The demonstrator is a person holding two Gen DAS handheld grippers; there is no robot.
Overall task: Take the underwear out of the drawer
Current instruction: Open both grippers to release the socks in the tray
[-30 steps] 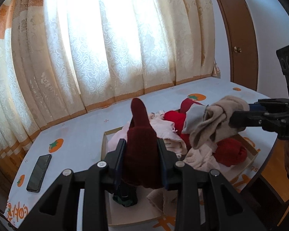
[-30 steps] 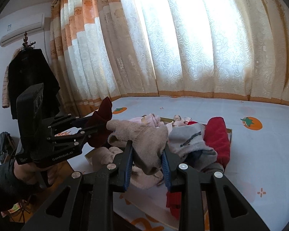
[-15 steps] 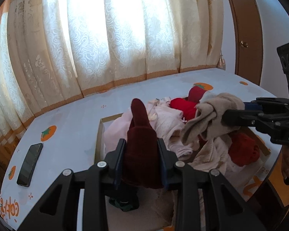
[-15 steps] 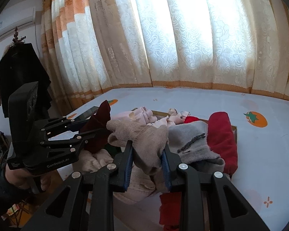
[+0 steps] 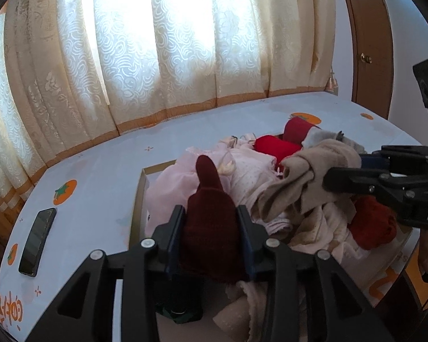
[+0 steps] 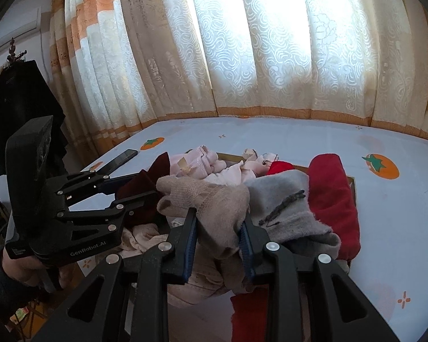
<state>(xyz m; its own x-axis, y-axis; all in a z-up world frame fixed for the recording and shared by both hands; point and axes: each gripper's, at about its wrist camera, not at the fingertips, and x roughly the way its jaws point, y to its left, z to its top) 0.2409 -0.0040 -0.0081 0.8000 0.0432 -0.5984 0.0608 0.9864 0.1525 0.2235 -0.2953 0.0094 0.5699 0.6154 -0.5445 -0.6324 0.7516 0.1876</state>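
A shallow drawer [image 5: 138,199] lies on a bed, heaped with pink, red and grey clothes. My left gripper [image 5: 210,209] holds a dark maroon garment [image 5: 208,176] just above the heap's near left side. Its jaws are opening, and the cloth still fills the gap and touches both pads. My right gripper [image 6: 218,219] is shut on a beige knitted garment [image 6: 202,193], which hangs over the heap's right side. In the left wrist view the right gripper [image 5: 345,168] comes in from the right with the beige garment [image 5: 314,176]. The left gripper [image 6: 145,188] shows at the left of the right wrist view.
A black phone [image 5: 37,242] lies on the white sheet with orange fruit prints, left of the drawer. Cream curtains close off the far side of the bed. A brown door [image 5: 368,42] stands at the right. A dark coat [image 6: 20,108] hangs at the far left.
Both grippers have moved forward and down toward the heap with their garments. The left jaws stand slightly wider around the maroon garment.
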